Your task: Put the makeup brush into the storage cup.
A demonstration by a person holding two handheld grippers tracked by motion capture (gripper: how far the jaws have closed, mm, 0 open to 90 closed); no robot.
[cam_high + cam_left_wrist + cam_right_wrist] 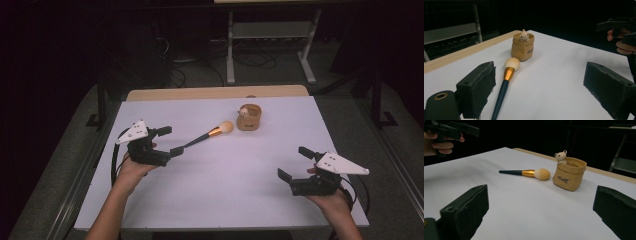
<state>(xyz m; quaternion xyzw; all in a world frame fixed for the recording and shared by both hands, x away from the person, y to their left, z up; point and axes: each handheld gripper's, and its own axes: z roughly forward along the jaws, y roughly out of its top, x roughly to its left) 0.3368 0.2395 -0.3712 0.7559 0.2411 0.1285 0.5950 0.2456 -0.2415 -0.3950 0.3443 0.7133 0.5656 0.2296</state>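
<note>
While both hands sat low at the near edge of the white table [215, 190], two grippers were counted, each with jaws spread wide and nothing between them. Nearest, the right gripper [296, 167] rested level, jaws aimed left. Farther up, the left gripper [170, 141] tilted toward one makeup brush [210, 134], whose dark handle tip lay just beside its lower jaw. Beyond the brush head stood one tan pouch [248, 119] holding one small bear figure [523, 36].
</note>
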